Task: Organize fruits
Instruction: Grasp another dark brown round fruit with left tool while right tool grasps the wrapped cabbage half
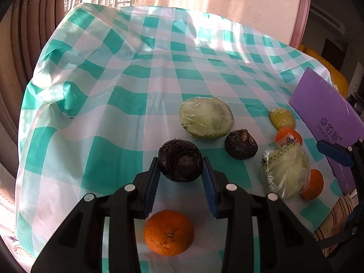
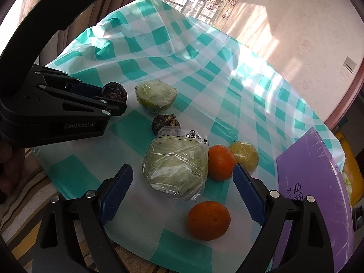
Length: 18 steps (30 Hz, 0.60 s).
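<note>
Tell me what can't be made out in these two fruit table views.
- Purple board: cut off by the frame edge in both wrist views; its printed text is partly lost.
- Wrapped cabbage half: its label print is too small and crinkled to read.
- Dark round fruit in the left gripper: its underside is hidden, so table contact is unclear.
- Yellow object behind the board: mostly hidden, unidentifiable.

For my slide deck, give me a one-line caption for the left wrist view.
Left gripper shut on a dark fruit, an orange below it on the checked cloth.
</note>
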Available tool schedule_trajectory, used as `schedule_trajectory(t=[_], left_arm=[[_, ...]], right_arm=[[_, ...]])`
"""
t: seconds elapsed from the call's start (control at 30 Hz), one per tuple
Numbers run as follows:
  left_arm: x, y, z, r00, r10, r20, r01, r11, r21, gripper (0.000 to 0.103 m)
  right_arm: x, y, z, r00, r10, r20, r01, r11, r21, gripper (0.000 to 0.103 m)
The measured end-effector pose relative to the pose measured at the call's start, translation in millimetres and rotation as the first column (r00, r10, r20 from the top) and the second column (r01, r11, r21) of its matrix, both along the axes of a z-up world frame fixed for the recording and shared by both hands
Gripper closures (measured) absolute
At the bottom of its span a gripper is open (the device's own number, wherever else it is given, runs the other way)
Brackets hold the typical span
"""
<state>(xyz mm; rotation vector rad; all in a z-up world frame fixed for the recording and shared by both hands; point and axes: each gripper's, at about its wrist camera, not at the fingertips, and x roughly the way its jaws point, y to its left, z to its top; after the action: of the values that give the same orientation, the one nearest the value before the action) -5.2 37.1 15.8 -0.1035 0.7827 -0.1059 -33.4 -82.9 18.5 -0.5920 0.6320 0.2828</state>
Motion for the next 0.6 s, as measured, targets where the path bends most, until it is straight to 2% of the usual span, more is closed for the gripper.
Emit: schedule_trajectory(t=[0.17, 0.37, 0.47, 0.57, 0.6], left_arm=[[-1.5, 0.9, 0.0, 1.000, 0.001, 0.004, -0.001, 1.000, -0.005, 0.066], [-1.3, 1.0, -0.4, 1.000, 0.001, 0.003, -0.001, 1.000, -0.007, 0.066], [-1.3, 1.1, -0.5, 1.000, 0.001, 0.003, -0.001, 1.000, -0.007, 0.066], [-1.2, 1.2, -0.5, 1.000, 0.001, 0.003, -0.001, 1.000, -0.007, 0.066], [-1.3, 1.2, -0.5, 1.000, 0.002, 0.004, -0.001, 1.000, -0.007, 0.066]], right_arm=[[1.5, 11.9, -7.2, 1.000, 0.005, 0.027, -0.003, 0.997, -0.075, 0.016], [10.3, 12.2, -11.5, 1.000, 0.007, -0.028, -0.009, 0.998, -0.064, 0.021], [11.9, 12.1, -12.6, 0.999, 0.012, -0.048, -0.015, 0.999, -0.049, 0.025], [12.4, 11.2, -11.9, 0.998, 0.016, -0.057, -0.018, 0.999, -0.034, 0.034], [12.7, 10.1, -10.8, 0.998, 0.012, -0.054, -0.014, 1.000, -0.026, 0.040]])
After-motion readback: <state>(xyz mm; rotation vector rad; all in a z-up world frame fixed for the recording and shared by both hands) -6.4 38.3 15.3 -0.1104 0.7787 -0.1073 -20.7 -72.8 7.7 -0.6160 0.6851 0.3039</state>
